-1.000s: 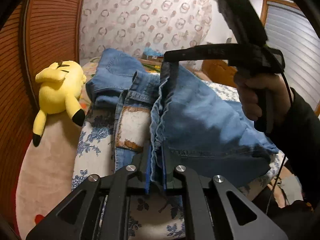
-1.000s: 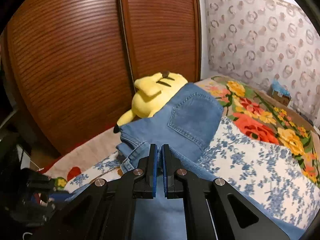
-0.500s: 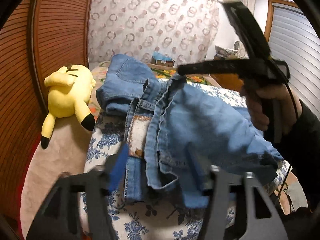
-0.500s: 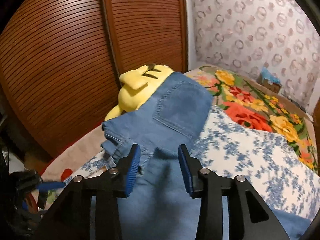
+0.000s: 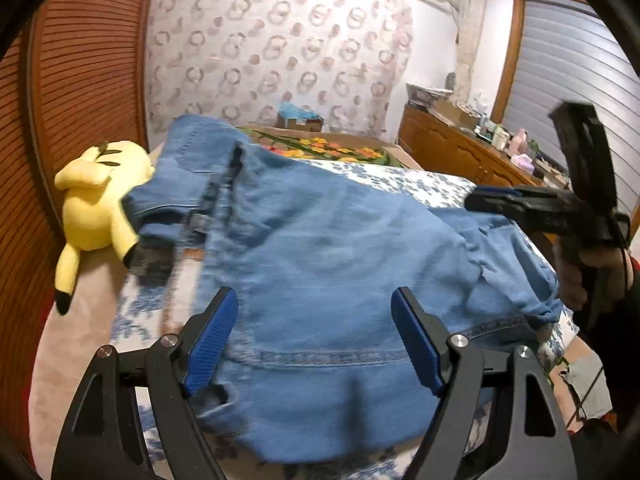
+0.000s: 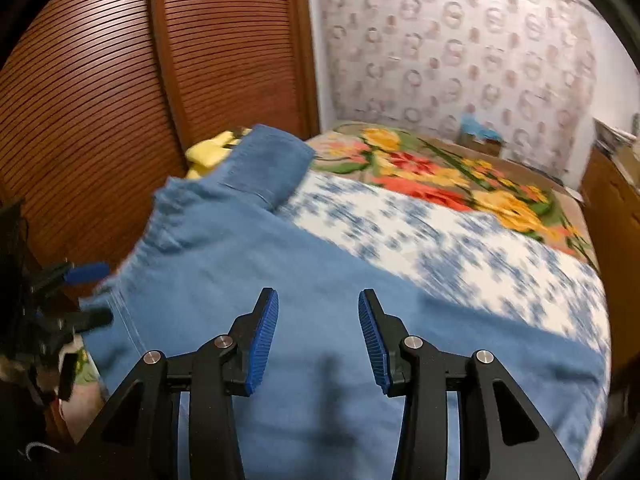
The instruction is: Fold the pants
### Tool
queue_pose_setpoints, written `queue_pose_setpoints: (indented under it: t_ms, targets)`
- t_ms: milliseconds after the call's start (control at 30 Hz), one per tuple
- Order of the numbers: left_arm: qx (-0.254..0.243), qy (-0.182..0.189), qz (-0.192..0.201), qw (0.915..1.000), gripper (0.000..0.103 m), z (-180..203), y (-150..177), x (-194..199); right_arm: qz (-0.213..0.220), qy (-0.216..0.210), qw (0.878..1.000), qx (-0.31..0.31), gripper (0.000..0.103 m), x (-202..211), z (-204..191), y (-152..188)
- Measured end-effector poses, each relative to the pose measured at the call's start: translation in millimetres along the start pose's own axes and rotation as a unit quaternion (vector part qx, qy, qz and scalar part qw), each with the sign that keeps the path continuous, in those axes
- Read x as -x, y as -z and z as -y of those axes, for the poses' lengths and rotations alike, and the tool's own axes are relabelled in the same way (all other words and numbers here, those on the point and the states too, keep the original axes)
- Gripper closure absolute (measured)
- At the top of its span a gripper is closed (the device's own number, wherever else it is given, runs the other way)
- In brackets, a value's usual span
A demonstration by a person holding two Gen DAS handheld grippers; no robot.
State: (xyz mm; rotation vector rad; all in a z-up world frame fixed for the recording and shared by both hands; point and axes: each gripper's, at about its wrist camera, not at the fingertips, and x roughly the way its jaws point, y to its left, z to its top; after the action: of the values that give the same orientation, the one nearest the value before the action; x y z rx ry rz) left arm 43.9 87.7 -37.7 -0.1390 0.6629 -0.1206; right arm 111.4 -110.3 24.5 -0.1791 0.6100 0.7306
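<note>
In the left wrist view, the left tongs (image 5: 314,336) sit nearest, their blue pads (image 5: 210,336) spread wide and holding nothing. Just beyond and between them lie the jeans (image 5: 320,248), a broad heap of light blue denim with a stitched hem running across its near edge. The denim rests on the bed (image 5: 404,178), over a white quilt with blue flowers. At the right edge of that view the right tongs (image 5: 492,200) reach in over the far side of the jeans, gripped by a hand (image 5: 580,276); from this side their pads cannot be judged. To the left, a yellow plush (image 5: 96,204) lies on its belly beside the jeans, one black-tipped foot touching the folded denim at the waist end.

In the right wrist view, the right tongs (image 6: 318,332) also stand released, pads apart, with bare denim (image 6: 248,276) beneath and beyond them. The left tongs (image 6: 86,292) show dimly at the left edge, close to the edge of the jeans. Farther on, a folded part of the jeans rises in a hump against the plush (image 6: 212,152), which peeks out behind it. Past the blue-flowered quilt (image 6: 460,248) lies a bedspread (image 6: 460,176) with red and yellow flowers.

Farther back stand slatted brown doors (image 6: 140,80) on the left, a curtain (image 5: 280,52) with ring patterns at the head of the bed, and a wooden cabinet (image 5: 452,148) with clutter on top at the right.
</note>
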Motion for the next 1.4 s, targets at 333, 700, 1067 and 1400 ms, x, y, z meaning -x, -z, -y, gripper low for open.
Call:
queue_pose_setpoints:
  t_ms: [333, 700, 1067, 1400]
  targets:
    - [-0.034, 0.032, -0.021, 0.9987, 0.023, 45, 2, -24, -0.012, 0.083, 0.995, -0.050, 0.047, 67, 52, 74]
    - [-0.051, 0.047, -0.042, 0.9967, 0.023, 71, 8, -40, -0.013, 0.141, 0.982, -0.126, 0.047, 123, 104, 132]
    - [-0.058, 0.043, -0.061, 0.9956, 0.023, 80, 16, -53, -0.024, 0.176, 0.966, -0.188, 0.047, 145, 132, 167]
    - [-0.063, 0.033, -0.069, 0.9951, 0.023, 83, 20, -60, -0.029, 0.175, 0.966, -0.188, 0.047, 130, 129, 170]
